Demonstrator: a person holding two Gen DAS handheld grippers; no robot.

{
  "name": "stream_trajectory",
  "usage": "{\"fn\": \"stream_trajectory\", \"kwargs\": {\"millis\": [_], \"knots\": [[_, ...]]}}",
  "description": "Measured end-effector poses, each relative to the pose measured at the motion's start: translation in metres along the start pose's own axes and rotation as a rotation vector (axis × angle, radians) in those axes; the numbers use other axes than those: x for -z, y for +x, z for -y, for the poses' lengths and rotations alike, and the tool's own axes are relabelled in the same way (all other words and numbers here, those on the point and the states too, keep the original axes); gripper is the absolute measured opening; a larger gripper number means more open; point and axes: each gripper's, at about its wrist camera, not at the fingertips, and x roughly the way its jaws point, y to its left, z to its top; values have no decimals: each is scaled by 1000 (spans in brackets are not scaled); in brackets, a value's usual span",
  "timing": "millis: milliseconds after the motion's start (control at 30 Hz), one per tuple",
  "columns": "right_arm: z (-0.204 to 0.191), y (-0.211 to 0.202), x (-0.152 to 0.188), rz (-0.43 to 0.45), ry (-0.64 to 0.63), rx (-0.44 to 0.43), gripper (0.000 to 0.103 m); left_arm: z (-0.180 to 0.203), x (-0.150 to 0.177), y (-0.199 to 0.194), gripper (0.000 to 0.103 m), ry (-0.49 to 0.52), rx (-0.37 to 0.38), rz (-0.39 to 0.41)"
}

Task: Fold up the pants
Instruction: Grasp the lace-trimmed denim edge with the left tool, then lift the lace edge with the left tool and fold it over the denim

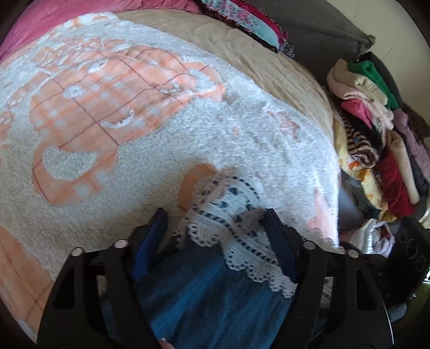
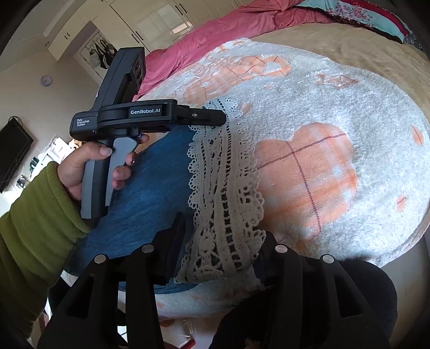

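Blue denim pants (image 1: 215,290) with a white lace hem (image 1: 236,214) lie on the white and orange fleece blanket (image 1: 121,112). My left gripper (image 1: 215,220) stands open with its fingers on either side of the lace hem. In the right wrist view the pants (image 2: 156,182) stretch left and the lace hem (image 2: 225,193) runs down the middle. My right gripper (image 2: 220,231) is open around the lower end of the lace. The left gripper (image 2: 215,118) shows there at the upper end of the hem, held by a hand in a green sleeve.
A beige quilt (image 1: 255,61) covers the bed beyond the blanket, with a pink duvet (image 2: 215,29) and patterned pillows (image 1: 247,21) at the head. Stacks of folded clothes (image 1: 376,128) lie beside the bed on the right. Wardrobes (image 2: 150,18) stand behind.
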Motion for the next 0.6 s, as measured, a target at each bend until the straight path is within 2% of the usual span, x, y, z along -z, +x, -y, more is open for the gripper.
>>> {"fn": "stream_trajectory", "kwargs": {"millis": [33,67,133,267,500,600], "knots": [[0,0,0,2,1,-12,32,0,0,-1,51,-8,3,1],[0,0,0,4,5,-34,32,0,1,-2,43,-18,1,6],[2,-1,-1,10,9,-61,30,0,3,-6,33,-32,-7,23],[-2,-2,0,19,-9,-76,30,-3,11,-11,20,-53,-1,42],[-6,-5,-2,44,-26,-121,30,3,19,-38,15,-89,29,136],[-19,-9,-1,75,-76,-114,30,2,26,-57,15,-116,54,192]]}}
